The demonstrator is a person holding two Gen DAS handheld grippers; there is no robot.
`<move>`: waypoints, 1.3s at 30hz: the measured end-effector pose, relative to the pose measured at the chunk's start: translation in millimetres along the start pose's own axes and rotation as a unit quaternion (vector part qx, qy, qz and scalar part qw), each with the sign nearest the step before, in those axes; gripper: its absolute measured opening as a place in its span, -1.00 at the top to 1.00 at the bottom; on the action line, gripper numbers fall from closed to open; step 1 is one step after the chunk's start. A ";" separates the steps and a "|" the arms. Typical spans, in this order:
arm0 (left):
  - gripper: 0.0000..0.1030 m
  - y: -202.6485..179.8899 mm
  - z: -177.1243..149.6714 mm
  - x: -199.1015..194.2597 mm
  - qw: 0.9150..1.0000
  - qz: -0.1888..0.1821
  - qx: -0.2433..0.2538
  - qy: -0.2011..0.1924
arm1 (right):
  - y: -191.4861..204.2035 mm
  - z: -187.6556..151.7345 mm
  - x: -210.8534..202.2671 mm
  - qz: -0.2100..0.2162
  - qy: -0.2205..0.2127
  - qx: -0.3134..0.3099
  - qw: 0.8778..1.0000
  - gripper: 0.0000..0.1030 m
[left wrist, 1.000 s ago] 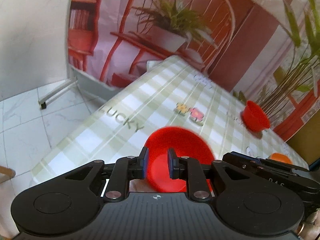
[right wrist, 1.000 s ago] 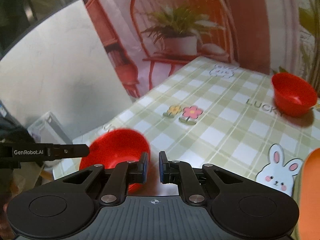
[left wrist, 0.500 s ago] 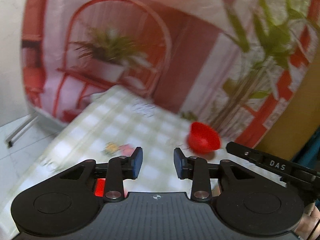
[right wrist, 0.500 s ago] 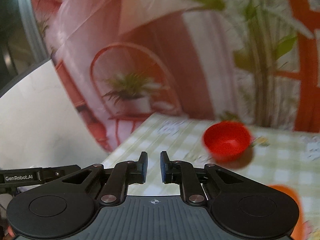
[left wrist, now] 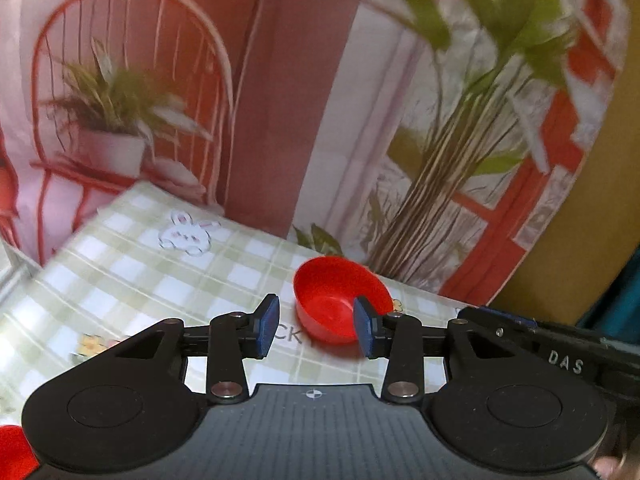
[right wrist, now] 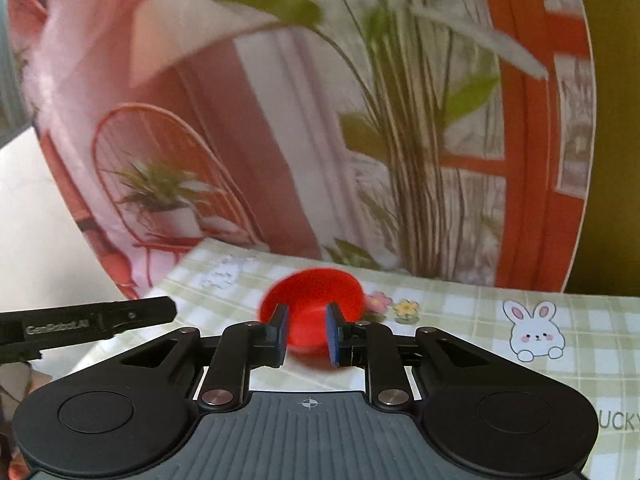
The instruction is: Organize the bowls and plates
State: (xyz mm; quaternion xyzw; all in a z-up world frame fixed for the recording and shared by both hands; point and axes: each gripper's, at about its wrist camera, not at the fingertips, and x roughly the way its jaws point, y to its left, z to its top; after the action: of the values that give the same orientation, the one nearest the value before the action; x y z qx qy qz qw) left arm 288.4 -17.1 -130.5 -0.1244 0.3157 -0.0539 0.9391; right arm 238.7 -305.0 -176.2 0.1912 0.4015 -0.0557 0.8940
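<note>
**Both grippers pointed at the far red bowl, nothing grabbed**

Left gripper (left wrist: 316, 326) of mine is spread wide with nothing in it, and my right gripper (right wrist: 306, 334) is parted too, just narrower, also empty. Both are lined up on the same red bowl (left wrist: 340, 306), which sits upright on the checked tablecloth (left wrist: 132, 276) near the far edge, close to the printed backdrop (left wrist: 280, 100) with the plants and the chair. The bowl looks like it's beyond the fingertips in both views, not between them, though the fisheye makes depth hard to call.

Nothing really sits between me and the bowl. Around it on the cloth: a bunny print (left wrist: 186, 234), some flower prints (right wrist: 394, 306) right beside the bowl, and lettering partly hidden behind the left fingers.

Left view only: a sliver of another red thing (left wrist: 12, 454) at the bottom left corner, too cropped to say what it is. Right view only: a second bunny sticker (right wrist: 534, 330) off to the right, and it's blurrier overall.
</note>
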 end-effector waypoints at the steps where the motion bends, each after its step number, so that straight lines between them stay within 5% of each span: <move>1: 0.17 0.4 1.5 10.5 1.000 0.001 -0.005 0.003 | -3.6 -0.1 7.0 0.000 0.008 0.005 1.000 0.61; 19: 0.21 28.2 1.1 122.3 0.996 0.004 -0.049 0.069 | -26.4 5.7 105.2 -0.022 0.099 0.030 0.994 0.52; 22: 0.57 29.2 -2.9 127.2 0.996 -0.009 -0.045 0.079 | -29.1 4.6 113.7 -0.020 0.109 0.037 0.993 0.52; 25: 0.71 30.2 -6.6 129.4 0.995 -0.022 -0.042 0.089 | -28.7 3.5 119.7 -0.017 0.114 0.040 0.993 0.52; 39: 0.75 22.1 -8.4 88.1 0.996 -0.027 -0.027 0.080 | -14.7 10.3 81.1 -0.002 0.078 0.048 0.996 0.67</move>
State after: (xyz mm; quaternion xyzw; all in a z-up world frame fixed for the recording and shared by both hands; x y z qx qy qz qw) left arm 353.8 -13.3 -193.9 -0.1535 0.3881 -0.0800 0.9052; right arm 296.6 -318.2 -234.3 0.2365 0.4672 -0.0618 0.8497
